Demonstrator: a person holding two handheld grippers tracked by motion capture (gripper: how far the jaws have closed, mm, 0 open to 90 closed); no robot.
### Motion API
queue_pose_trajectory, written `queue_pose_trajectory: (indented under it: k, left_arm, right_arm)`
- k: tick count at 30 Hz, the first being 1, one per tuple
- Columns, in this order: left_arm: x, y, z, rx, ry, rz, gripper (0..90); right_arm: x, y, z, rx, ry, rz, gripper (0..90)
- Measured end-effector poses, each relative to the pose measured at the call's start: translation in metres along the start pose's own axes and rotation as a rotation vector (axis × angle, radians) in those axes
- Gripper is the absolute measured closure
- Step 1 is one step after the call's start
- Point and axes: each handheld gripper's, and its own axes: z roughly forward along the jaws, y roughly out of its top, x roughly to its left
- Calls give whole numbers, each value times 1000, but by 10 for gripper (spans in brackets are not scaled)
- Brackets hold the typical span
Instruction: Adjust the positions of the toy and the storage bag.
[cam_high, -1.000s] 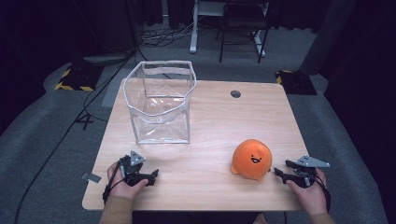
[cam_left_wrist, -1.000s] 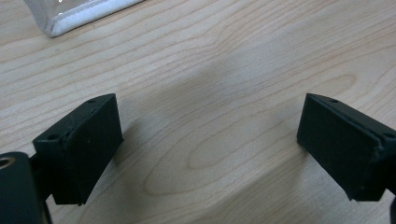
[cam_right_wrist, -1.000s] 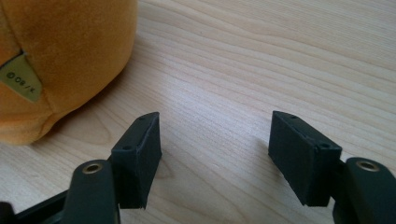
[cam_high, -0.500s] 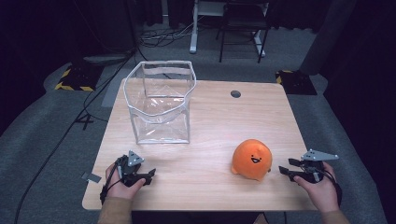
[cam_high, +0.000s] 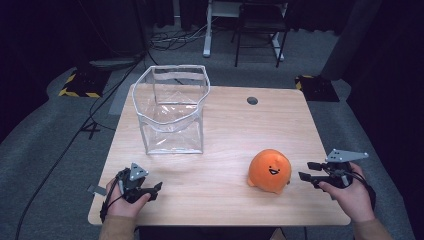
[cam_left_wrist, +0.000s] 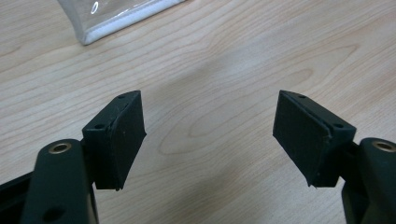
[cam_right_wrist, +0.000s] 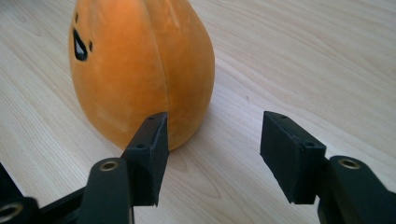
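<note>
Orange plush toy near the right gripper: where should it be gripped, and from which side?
Grip the orange plush toy across its rounded middle, coming in level from its right, where the right gripper already faces it with open jaws that have just been closing. It sits upright and bulges widest low down, so a mid-body pinch probably holds best.

A dim lab or studio set up for recording.
A pale wooden table (cam_high: 225, 125) stands on grey carpet (cam_high: 60, 145), with black cables (cam_high: 100, 100) trailing across the floor, yellow-and-black hazard-striped floor plates (cam_high: 75, 92) and a white-legged desk frame (cam_high: 210, 30) behind.
</note>
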Motion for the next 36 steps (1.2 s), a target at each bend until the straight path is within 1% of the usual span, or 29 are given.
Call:
queue_pose_trajectory:
  k: [1, 5, 8, 9, 10, 11, 13, 19, 22, 23, 27, 29, 30, 31, 32, 33, 34, 36]
  left_arm:
    - [0, 0, -1, -3, 3, -2, 254]
    - [1, 0, -2, -1, 2, 4, 255]
    - [2, 0, -2, 0, -1, 7, 256]
    - [2, 1, -2, 1, -2, 6, 256]
    - [2, 1, -2, -3, -1, 1, 256]
    - [2, 2, -2, -4, -1, 6, 256]
    - [2, 3, -2, -10, -2, 5, 256]
    - [2, 4, -1, -6, -7, 12, 257]
    - [3, 4, -1, -9, -5, 6, 257]
    - [3, 3, -1, -8, -3, 5, 257]
    - [4, 3, -1, -10, -3, -2, 257]
    - [4, 3, -1, -10, -4, -3, 258]
    - [4, 3, -1, -8, -5, -3, 258]
    - [4, 3, -1, -10, -5, -2, 258]
    - [5, 3, -1, -10, -3, 1, 258]
    - [5, 3, -2, -9, -2, 1, 258]
    - [5, 2, -2, -8, -3, 2, 258]
    - [5, 2, -2, -9, -3, 2, 258]
  right_arm:
    - [0, 0, 0, 0, 0, 0, 428]
    - [2, 13, -5, 3, 8, -20, 435]
    - [8, 26, -6, 6, 19, -55, 426]
    - [8, 26, -6, 6, 19, -55, 426]
    - [10, 30, -5, 7, 23, -64, 423]
    - [12, 33, -5, 8, 28, -71, 420]
    - [16, 40, -3, 12, 37, -88, 417]
    - [27, 58, 5, 19, 54, -126, 411]
    - [33, 68, 12, 22, 68, -146, 411]
    - [33, 68, 12, 22, 68, -146, 411]
    - [34, 75, 22, 33, 81, -149, 433]
    - [35, 75, 35, 71, 107, -145, 525]
    - [35, 75, 35, 71, 107, -145, 525]
    - [35, 74, 39, 84, 114, -142, 585]
    - [37, 74, 42, 85, 116, -135, 683]
    - [37, 75, 41, 93, 102, -138, 710]
    - [37, 75, 41, 93, 102, -138, 710]
    - [38, 78, 38, 101, 87, -140, 747]
